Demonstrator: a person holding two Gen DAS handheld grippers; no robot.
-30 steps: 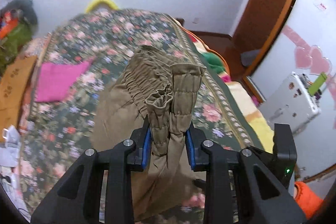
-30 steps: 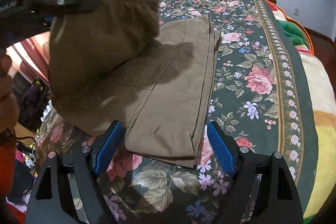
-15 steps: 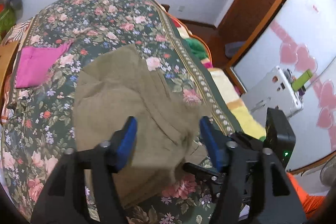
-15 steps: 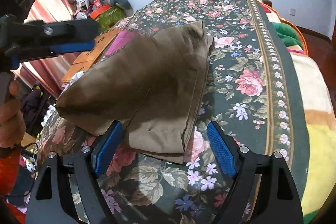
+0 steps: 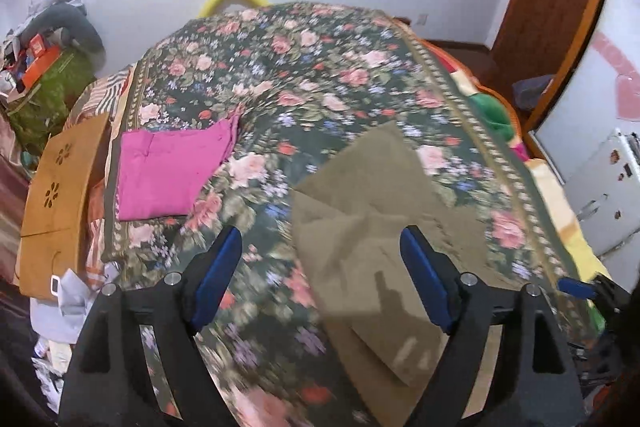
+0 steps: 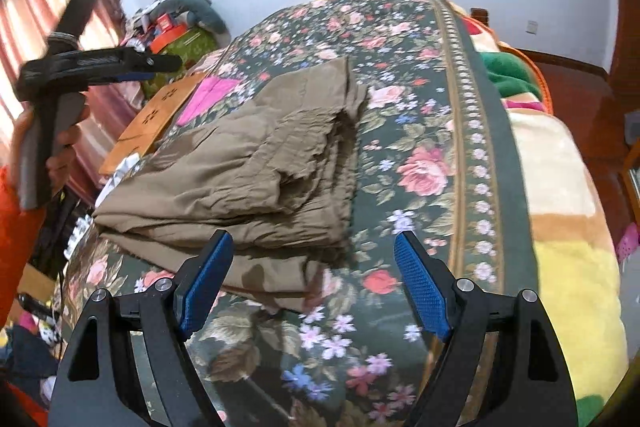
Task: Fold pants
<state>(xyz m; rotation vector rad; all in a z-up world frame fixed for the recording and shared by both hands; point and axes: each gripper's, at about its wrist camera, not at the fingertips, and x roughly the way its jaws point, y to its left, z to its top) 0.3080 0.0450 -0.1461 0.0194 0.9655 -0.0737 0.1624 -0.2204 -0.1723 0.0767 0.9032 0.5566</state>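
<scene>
Pants [image 6: 256, 163] lie folded in a thick stack on the near left part of the bed [image 6: 440, 131]; waistband end on top, edges ragged, a lower layer poking out at the near edge; left gripper [image 5: 320, 279] is opening, nothing between its jaws, hovering just left of the pile; right gripper [image 6: 310, 283] hangs spread and empty over the near corner; main fold looks done, probably only squaring or a last fold left, though the left view is blurred; pink cloth [image 5: 172, 171] sits far left.
</scene>
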